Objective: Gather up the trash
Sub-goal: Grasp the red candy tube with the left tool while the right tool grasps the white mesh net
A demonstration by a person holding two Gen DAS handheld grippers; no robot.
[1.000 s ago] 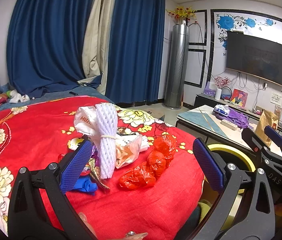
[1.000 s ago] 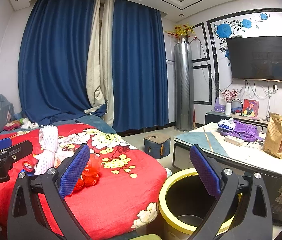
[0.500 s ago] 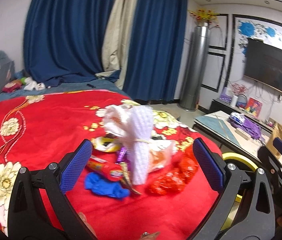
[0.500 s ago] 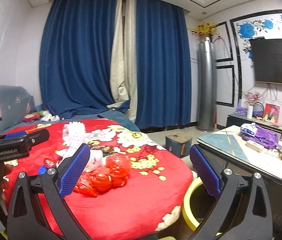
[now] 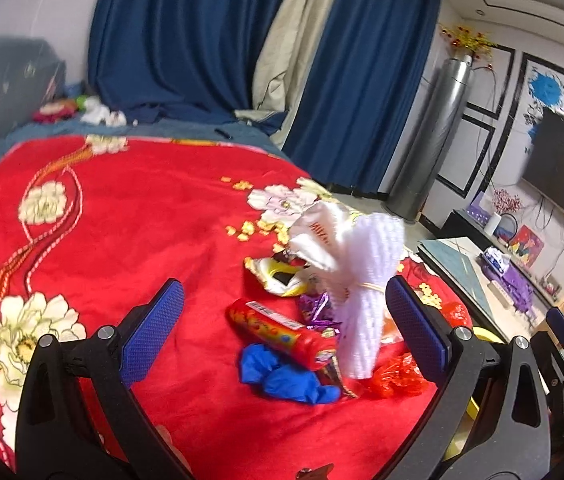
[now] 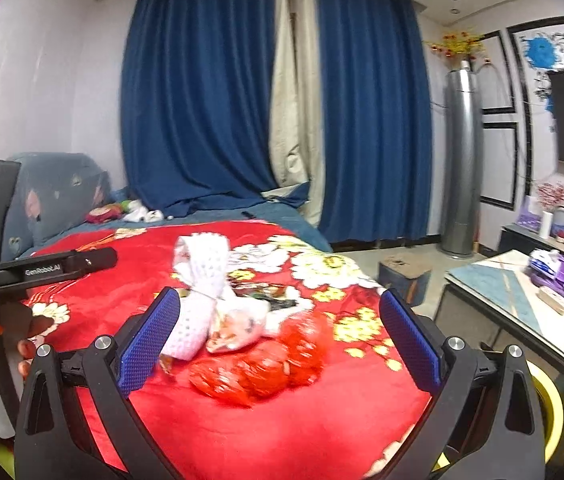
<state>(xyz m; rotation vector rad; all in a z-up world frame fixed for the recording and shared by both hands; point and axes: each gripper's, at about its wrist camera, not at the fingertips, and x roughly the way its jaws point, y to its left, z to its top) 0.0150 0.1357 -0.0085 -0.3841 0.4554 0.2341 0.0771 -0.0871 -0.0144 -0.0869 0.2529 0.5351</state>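
Red floral blanket [image 5: 129, 216]: trash pile [image 5: 322, 312] uncollected near right edge. Left gripper [image 5: 282, 334], right gripper [image 6: 279, 338] both spread wide, empty. Yellow bin [image 6: 550, 404] beside bed; nothing collected yet.

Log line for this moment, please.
stage: approach | left gripper: open, empty | right gripper: open, empty | trash pile on red blanket, untouched | yellow bin at right
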